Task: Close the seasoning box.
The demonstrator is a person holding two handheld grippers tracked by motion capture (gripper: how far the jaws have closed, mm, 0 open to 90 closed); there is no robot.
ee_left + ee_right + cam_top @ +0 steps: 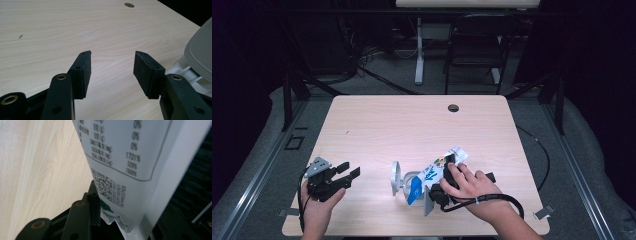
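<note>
A white and blue printed pouch (443, 166) is held at a slant above the table, near the front. My right gripper (443, 179) sits under the person's hand and holds it. In the right gripper view the pouch (125, 152) lies between the jaws, and the left pad (95, 200) presses its printed side while the other jaw is hidden behind it. The pouch's lower blue end reaches a white container (404, 182) with its round lid (395, 175) standing open. My left gripper (350, 169) rests at the front left, open and empty (112, 53). The container's grey lid (200, 47) is at its right.
The light wooden table (412, 125) has a cable hole (453, 107) near its far edge. A black cable (542, 150) trails off the right side. A dark chair (474, 45) and a white desk leg (419, 55) stand beyond the table.
</note>
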